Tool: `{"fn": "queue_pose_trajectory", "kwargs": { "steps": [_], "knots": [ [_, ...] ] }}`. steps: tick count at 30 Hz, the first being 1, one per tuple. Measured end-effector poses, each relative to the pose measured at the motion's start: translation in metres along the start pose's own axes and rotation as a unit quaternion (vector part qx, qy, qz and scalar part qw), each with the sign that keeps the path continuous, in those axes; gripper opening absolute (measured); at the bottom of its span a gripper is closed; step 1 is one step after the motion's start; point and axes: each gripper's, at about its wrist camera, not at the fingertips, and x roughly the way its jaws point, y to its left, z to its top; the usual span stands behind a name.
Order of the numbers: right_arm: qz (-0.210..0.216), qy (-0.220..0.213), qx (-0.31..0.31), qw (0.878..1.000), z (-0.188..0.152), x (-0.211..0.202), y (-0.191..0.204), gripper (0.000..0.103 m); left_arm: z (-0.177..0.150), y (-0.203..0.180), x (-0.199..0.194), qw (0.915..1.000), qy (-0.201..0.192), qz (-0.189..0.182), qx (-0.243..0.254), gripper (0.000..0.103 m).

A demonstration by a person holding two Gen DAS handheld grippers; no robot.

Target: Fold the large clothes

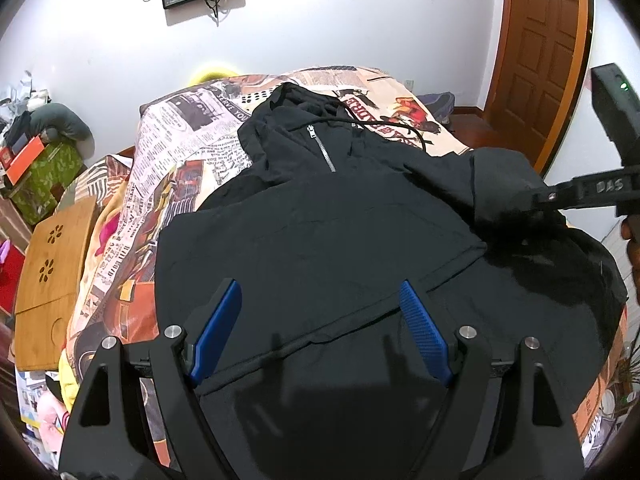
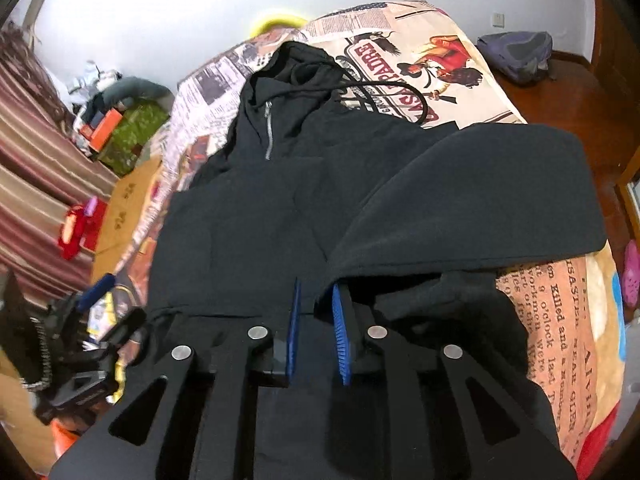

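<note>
A black hoodie with a short metal zip lies face up on the printed bedspread, hood at the far end. My left gripper is open and empty, hovering over the hoodie's lower front. My right gripper is shut on the hoodie's sleeve, which it holds lifted and draped over the right side of the body. In the left wrist view the right gripper comes in from the right edge, pinching that sleeve.
A wooden lap table leans at the bed's left. Boxes and clutter stand further left. A brown door is at the back right. A backpack lies on the floor beyond the bed.
</note>
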Motion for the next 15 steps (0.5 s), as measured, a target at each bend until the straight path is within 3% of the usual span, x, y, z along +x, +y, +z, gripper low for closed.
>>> {"fn": "queue_pose_trajectory", "kwargs": {
  "steps": [7, 11, 15],
  "knots": [
    [-0.018, -0.065, -0.002, 0.998, 0.006, -0.04, -0.008, 0.017, 0.008, -0.007, -0.001, 1.0, -0.006, -0.006, 0.0, 0.081],
    [-0.047, -0.108, 0.04, 0.992, 0.012, -0.057, -0.032, 0.057, 0.011, -0.011, 0.002, 0.9999, -0.008, -0.011, 0.0, 0.081],
    [-0.059, -0.119, 0.105, 0.985, 0.017, -0.057, -0.069, 0.059, 0.012, -0.014, 0.008, 0.9999, -0.005, -0.013, -0.002, 0.081]
  ]
}}
